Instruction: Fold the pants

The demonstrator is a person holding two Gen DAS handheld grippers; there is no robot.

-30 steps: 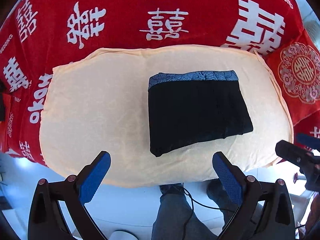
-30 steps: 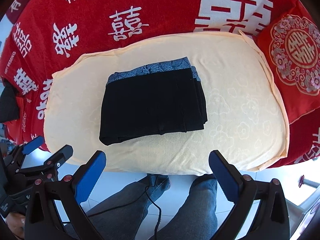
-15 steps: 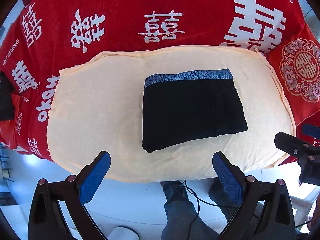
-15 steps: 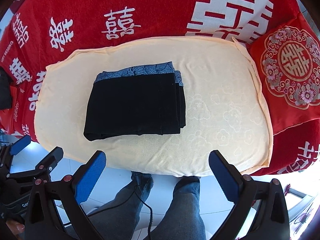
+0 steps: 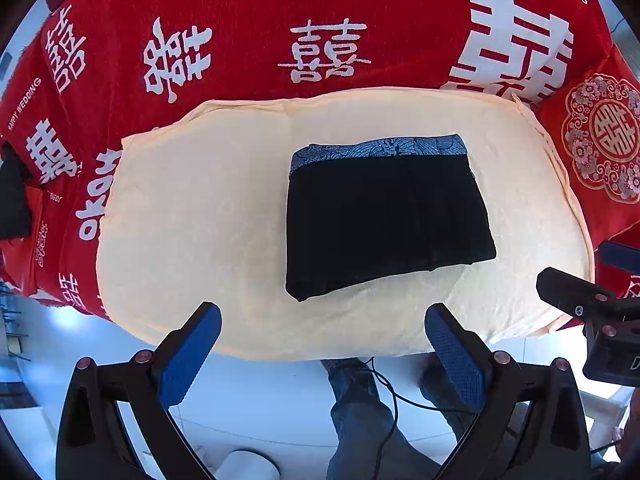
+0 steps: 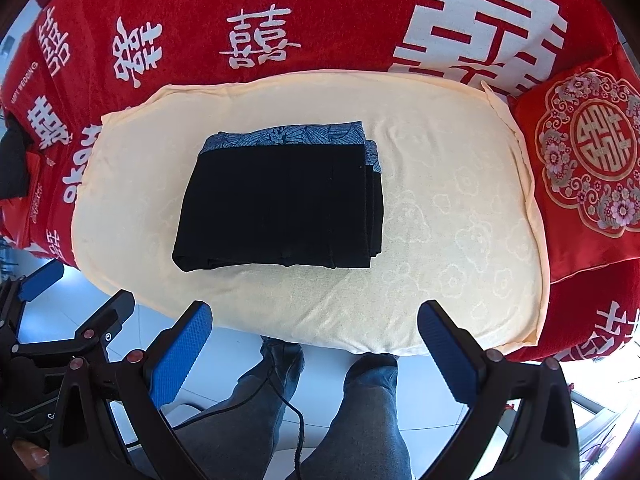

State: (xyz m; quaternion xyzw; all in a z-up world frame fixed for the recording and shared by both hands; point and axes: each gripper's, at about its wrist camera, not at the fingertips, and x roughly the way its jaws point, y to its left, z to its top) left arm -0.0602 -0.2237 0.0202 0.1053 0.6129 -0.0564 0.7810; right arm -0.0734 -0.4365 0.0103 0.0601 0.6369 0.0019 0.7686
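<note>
The black pants [image 5: 384, 216] lie folded into a compact rectangle on a cream cushion [image 5: 192, 208], with a blue patterned waistband along the far edge. They also show in the right wrist view [image 6: 280, 204], on the same cushion [image 6: 448, 216]. My left gripper [image 5: 322, 320] is open and empty, held back off the cushion's near edge. My right gripper [image 6: 316, 322] is open and empty, also clear of the pants. Each gripper shows at the edge of the other's view.
The cushion rests on a red cover with white characters [image 5: 320, 48]. A red embroidered pillow [image 6: 588, 156] lies at the right. A dark item [image 5: 12, 196] sits at the far left. The person's legs [image 6: 360, 412] and a cable are below on a white floor.
Both grippers have drawn back and up from the cushion, so the folded pants look smaller and sit farther away. The pants have not moved.
</note>
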